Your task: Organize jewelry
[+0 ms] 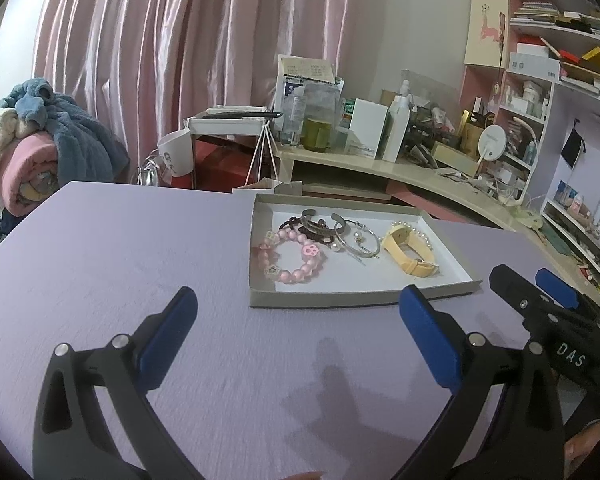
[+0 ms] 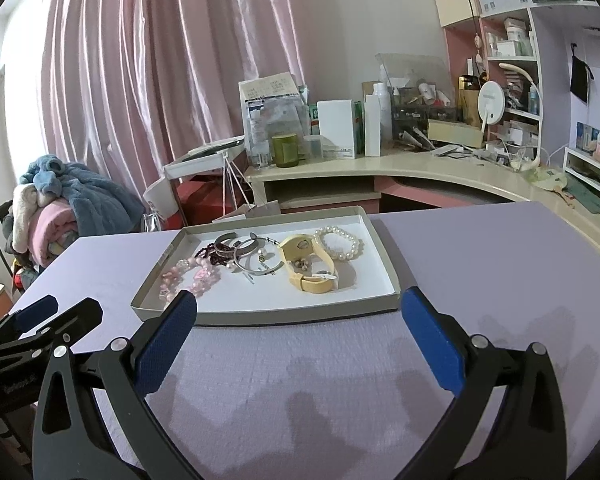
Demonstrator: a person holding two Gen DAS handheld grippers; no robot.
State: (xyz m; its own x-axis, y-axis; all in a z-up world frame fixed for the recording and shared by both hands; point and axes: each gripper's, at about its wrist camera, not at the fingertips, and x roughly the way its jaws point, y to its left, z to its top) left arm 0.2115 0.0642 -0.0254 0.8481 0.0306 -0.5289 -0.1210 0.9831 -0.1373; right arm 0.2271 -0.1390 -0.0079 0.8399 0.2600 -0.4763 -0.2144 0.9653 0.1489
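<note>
A shallow grey-rimmed tray (image 1: 340, 300) (image 2: 268, 314) with a white floor lies on the lilac table. In it are a pink bead bracelet (image 1: 296, 258) (image 2: 192, 274), a dark bead bracelet (image 1: 300, 228), silver bangles (image 1: 360, 240) (image 2: 256, 258), a yellow watch (image 1: 410, 250) (image 2: 308, 264) and a pearl bracelet (image 2: 340, 242). My left gripper (image 1: 298, 320) is open and empty, just short of the tray's near edge. My right gripper (image 2: 298, 320) is open and empty at the tray's near edge. Each gripper shows in the other's view, the right (image 1: 536, 294) and the left (image 2: 56, 316).
The lilac table (image 1: 120, 260) (image 2: 480, 260) has its far edge behind the tray. Beyond it stand a cluttered beige desk (image 1: 380, 160) (image 2: 380, 164), pink shelves (image 1: 540, 80), a pink curtain (image 1: 180, 40) and a pile of blankets (image 1: 40, 140) (image 2: 68, 196).
</note>
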